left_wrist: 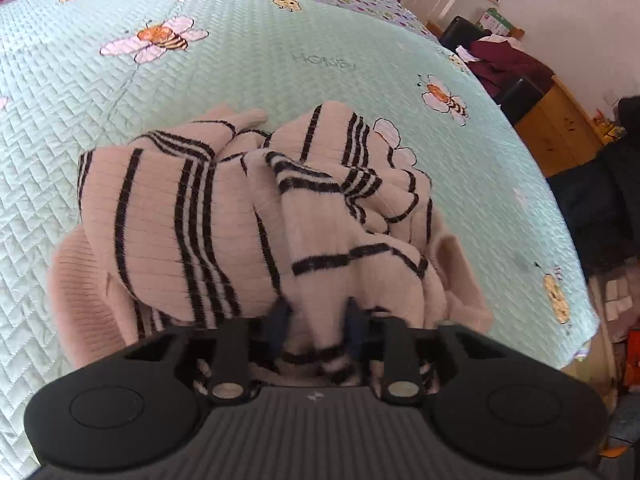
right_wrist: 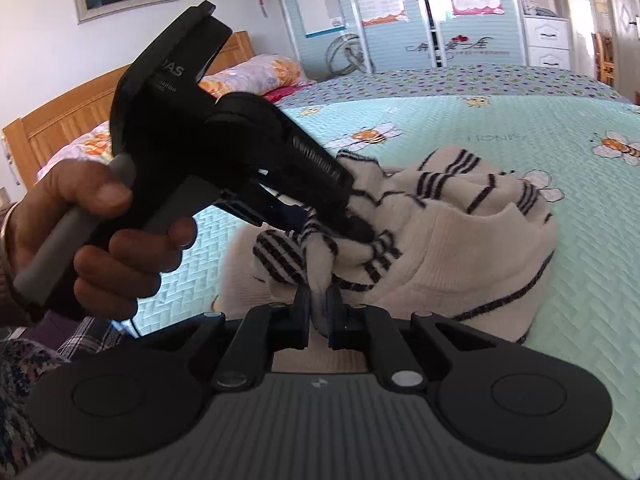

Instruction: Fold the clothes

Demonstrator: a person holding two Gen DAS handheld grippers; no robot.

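The soft cream knitted sweater with black stripes (left_wrist: 256, 216) sits in a bunched heap on the pale green quilted bedspread with bees (left_wrist: 280, 48), right in front of both claws. The left claw (left_wrist: 316, 320) is pinched onto a thick fold of it. The right claw (right_wrist: 318, 312) is nearly closed on a thin bit of knit just ahead of it, close beside the left claw.

The wool is fuzzy, ribbed and stretchy. If the claws pull apart hard, the thin bit may slip out or the knit may stretch. The lumpy heap hides its edges, so a fold could come out crooked.
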